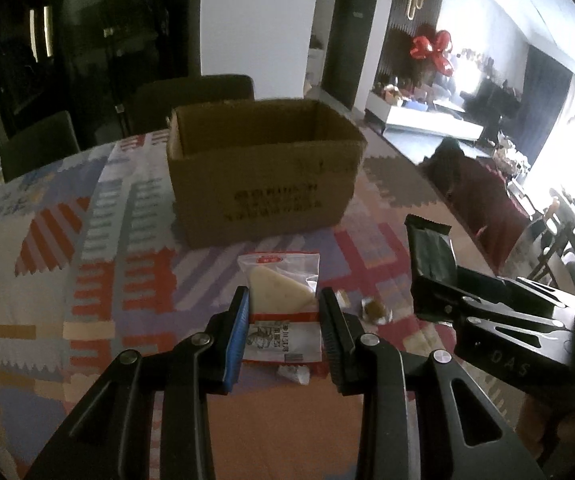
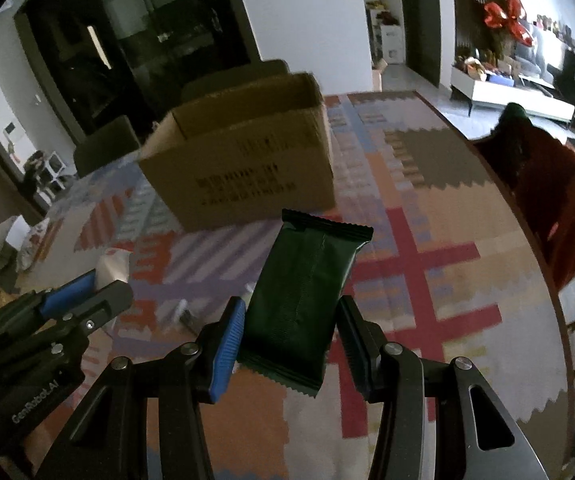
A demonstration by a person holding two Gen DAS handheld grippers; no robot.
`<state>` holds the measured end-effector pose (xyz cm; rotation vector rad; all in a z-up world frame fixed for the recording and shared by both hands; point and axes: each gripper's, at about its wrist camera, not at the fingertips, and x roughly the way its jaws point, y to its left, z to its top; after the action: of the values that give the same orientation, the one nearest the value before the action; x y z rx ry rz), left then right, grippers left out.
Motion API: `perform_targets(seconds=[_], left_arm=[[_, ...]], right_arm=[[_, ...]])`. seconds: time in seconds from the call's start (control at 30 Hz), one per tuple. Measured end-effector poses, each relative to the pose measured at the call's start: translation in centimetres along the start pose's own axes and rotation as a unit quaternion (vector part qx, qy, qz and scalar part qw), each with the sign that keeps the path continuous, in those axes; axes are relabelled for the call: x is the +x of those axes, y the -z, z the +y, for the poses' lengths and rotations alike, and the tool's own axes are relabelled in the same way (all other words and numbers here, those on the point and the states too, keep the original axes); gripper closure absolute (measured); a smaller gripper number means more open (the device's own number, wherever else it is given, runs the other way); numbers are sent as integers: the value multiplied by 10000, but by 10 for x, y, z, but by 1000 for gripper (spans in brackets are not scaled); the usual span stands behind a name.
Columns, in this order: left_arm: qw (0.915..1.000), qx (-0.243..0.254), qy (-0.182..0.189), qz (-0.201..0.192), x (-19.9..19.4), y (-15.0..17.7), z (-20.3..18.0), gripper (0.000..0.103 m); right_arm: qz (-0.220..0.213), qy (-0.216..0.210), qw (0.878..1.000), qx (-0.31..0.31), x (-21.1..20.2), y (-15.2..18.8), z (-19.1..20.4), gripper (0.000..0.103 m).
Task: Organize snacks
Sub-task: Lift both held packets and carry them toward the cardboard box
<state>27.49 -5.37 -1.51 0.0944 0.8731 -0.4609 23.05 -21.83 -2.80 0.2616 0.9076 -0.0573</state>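
My left gripper is shut on a clear snack packet with a pale wedge and a red-and-white label, held above the patterned tablecloth. My right gripper is shut on a dark green wrapped bar, also lifted off the table. An open cardboard box stands upright ahead of both grippers, seen again in the right wrist view. In the left wrist view the right gripper shows with the dark bar. In the right wrist view the left gripper shows at the left with its packet.
Small wrapped candies and a white scrap lie on the tablecloth below the left gripper. Dark chairs stand behind the table. A red-draped chair sits past the table's right edge.
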Motion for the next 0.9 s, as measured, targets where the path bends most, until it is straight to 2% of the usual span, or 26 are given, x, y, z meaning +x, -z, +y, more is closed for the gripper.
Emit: perform_targets(seconds=[0.27, 0.33, 0.4, 0.5, 0.8, 0.9], left_arm=[[9995, 51, -115, -305, -10, -33, 11, 69], [9993, 55, -129, -340, -11, -40, 14, 69], [9992, 33, -135, -372, -11, -46, 17, 69], [9993, -1, -161, -345, -7, -52, 21, 69], [9997, -164, -70, -146, 11, -52, 28, 69], [9998, -102, -130, -149, 15, -51, 26, 69]], right_arm=[[-319, -82, 9990, -297, -7, -34, 15, 56], [-378, -127, 9985, -384, -8, -43, 20, 70], [-352, -177, 9984, -402, -4, -51, 23, 70], [-334, -194, 9984, -409, 2, -57, 23, 80], [-11, -270, 9990, -352, 23, -66, 21, 79], [162, -248, 9990, -323, 33, -63, 19, 64]])
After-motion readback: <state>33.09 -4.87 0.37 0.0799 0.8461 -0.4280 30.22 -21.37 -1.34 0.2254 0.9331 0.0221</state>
